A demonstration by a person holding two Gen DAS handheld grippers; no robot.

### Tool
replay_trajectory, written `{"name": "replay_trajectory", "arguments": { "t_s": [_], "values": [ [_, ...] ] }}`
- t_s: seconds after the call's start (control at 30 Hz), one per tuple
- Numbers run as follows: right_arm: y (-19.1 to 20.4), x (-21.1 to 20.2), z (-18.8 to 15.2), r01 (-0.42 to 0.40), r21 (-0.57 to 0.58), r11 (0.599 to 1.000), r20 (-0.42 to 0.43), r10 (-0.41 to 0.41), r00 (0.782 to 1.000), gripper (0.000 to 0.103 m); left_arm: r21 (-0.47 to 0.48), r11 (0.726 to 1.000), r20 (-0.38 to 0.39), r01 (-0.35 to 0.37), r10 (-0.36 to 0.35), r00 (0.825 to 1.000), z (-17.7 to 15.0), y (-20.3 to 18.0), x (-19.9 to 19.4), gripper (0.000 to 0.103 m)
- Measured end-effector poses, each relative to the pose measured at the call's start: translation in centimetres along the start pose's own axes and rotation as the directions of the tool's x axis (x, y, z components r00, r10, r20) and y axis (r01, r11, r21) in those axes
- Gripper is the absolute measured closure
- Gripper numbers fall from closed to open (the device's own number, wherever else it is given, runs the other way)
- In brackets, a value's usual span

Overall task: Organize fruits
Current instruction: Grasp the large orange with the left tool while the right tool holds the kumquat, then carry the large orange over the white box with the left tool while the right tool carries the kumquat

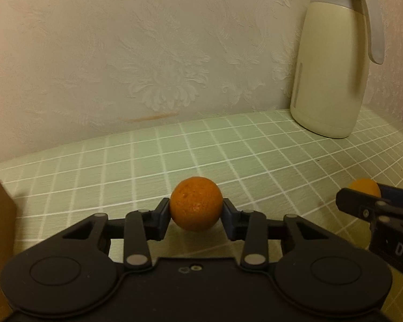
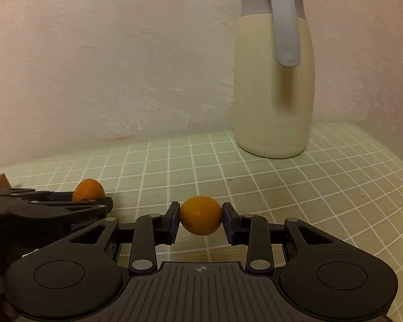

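Note:
My left gripper (image 1: 196, 210) is shut on a dark orange tangerine (image 1: 196, 206), held just above the green checked tablecloth (image 1: 147, 155). My right gripper (image 2: 201, 219) is shut on a smoother yellow-orange fruit (image 2: 201, 219), also just above the cloth. In the left wrist view the right gripper's fingers (image 1: 362, 204) and its fruit (image 1: 364, 186) show at the right edge. In the right wrist view the left gripper (image 2: 90, 200) and its tangerine (image 2: 88, 189) show at the left.
A cream thermos jug with a grey lid and handle (image 1: 333, 61) (image 2: 275, 80) stands at the back right against the wallpapered wall. A brown cardboard edge (image 1: 0, 228) (image 2: 0, 181) shows at the far left.

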State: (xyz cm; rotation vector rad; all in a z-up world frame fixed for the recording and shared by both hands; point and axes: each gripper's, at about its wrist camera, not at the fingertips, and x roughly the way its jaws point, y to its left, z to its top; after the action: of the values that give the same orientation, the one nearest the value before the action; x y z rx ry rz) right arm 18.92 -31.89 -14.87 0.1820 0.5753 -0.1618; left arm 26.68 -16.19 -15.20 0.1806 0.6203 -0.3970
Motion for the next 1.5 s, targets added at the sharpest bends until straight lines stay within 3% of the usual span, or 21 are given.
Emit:
{"name": "replay_trajectory", "arguments": {
  "t_s": [0.3, 0.77, 1.13, 1.5],
  "values": [
    [2.9, -1.1, 0.1, -0.083, -0.041, 0.996, 0.001, 0.083, 0.997, 0.069, -0.027, 0.996, 0.002, -0.08, 0.08, 0.997, -1.0, 3.4, -4.3, 0.073],
    [9.3, -3.3, 0.2, -0.219, -0.118, 0.969, 0.007, 0.221, 0.975, 0.069, -0.058, 0.991, 0.042, -0.119, 0.121, 0.992, -2.9, 7.1, -11.6, 0.073],
    [15.7, -5.4, -0.6, -0.326, -0.217, 0.92, 0.006, 0.335, 0.942, 0.069, -0.137, 0.973, 0.083, -0.184, 0.197, 0.977, -4.3, 11.5, -16.7, 0.073],
    [20.9, -6.5, -1.2, -0.418, -0.271, 0.867, -0.008, 0.432, 0.902, 0.069, -0.224, 0.935, 0.068, -0.275, 0.297, 0.953, -6.3, 16.1, -19.6, 0.073]
  ]
}}
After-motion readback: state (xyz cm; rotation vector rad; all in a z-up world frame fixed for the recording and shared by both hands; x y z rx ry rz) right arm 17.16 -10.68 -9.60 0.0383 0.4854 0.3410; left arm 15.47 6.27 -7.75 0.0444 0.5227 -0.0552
